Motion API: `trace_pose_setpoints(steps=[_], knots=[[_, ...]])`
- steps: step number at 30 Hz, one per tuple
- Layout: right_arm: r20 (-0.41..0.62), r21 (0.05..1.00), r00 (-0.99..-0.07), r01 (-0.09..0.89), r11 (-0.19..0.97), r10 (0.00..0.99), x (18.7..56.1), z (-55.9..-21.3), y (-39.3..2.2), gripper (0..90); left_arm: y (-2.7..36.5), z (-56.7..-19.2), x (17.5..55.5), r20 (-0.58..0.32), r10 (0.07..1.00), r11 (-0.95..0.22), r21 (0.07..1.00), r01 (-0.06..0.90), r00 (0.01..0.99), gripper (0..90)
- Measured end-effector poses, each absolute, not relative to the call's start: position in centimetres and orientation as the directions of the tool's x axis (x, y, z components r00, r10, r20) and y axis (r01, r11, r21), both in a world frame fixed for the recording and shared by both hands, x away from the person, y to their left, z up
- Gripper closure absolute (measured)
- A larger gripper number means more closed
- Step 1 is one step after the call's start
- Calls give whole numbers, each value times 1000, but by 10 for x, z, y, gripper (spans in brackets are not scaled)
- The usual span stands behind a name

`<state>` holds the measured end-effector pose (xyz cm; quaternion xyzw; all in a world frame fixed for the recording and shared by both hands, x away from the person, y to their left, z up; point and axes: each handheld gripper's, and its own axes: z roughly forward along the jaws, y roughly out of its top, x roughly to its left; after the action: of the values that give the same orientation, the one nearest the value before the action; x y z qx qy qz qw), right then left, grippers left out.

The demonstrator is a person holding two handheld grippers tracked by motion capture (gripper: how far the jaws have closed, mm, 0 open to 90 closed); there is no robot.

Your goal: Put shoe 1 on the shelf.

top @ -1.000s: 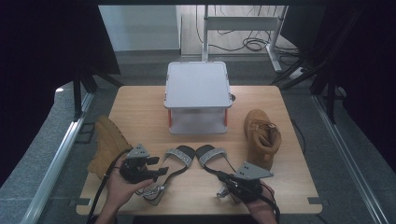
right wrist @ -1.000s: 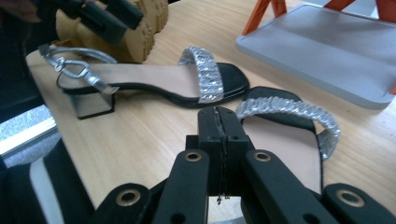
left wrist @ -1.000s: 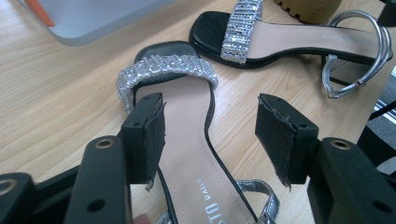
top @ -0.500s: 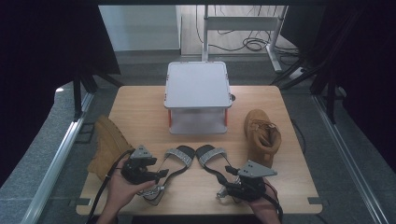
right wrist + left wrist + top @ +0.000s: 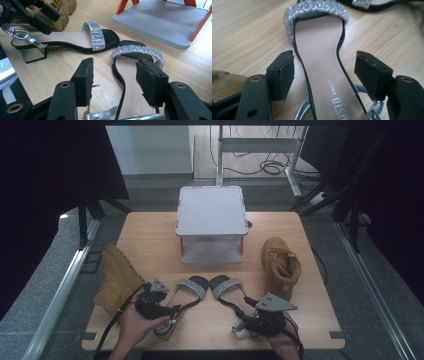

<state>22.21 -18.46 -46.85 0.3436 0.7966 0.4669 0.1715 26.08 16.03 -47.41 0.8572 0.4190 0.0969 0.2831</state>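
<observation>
Two black sandals with silver glitter straps lie side by side at the table's front. My left gripper (image 5: pixel 162 312) is at the heel end of the left sandal (image 5: pixel 191 288). In the left gripper view the gripper (image 5: pixel 325 63) is open, a jaw on either side of the pink insole (image 5: pixel 322 50), not touching it. My right gripper (image 5: pixel 247 322) is at the heel end of the right sandal (image 5: pixel 228 289). In the right gripper view the gripper (image 5: pixel 116 72) stands open over that sandal (image 5: pixel 127 75), whose silver strap (image 5: pixel 137 51) lies just beyond the jaws.
A grey two-tier rack (image 5: pixel 211 215) with orange legs stands at the table's back middle. One tan boot (image 5: pixel 116 277) lies on its side at the left edge. Another tan boot (image 5: pixel 281 265) is at the right. The left sandal (image 5: pixel 75 37) has a clear block heel (image 5: pixel 32 53).
Both grippers have shifted only slightly at the sandals' heel ends, the right one a little to the right. The sandals and boots have not moved.
</observation>
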Motion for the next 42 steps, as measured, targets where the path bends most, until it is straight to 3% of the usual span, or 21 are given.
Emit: trace_pose_setpoints(steps=[22, 32, 39, 42], knots=[[33, 852, -701, 393, 347, 713, 223, -474, -182, 482, 136, -506, 276, -56, 811, -515, 404, 756, 582, 323], [23, 839, -687, 408, 359, 726, 228, -475, -185, 481, 133, -507, 276, -43, 839, -485, 392, 782, 543, 366], [51, 707, -655, 557, 436, 754, 259, -477, -180, 316, 132, -506, 275, -35, 850, -473, 387, 791, 526, 388], [51, 616, -672, 603, 506, 739, 275, -484, -169, 297, 133, -506, 275, -33, 852, -471, 390, 791, 523, 391]])
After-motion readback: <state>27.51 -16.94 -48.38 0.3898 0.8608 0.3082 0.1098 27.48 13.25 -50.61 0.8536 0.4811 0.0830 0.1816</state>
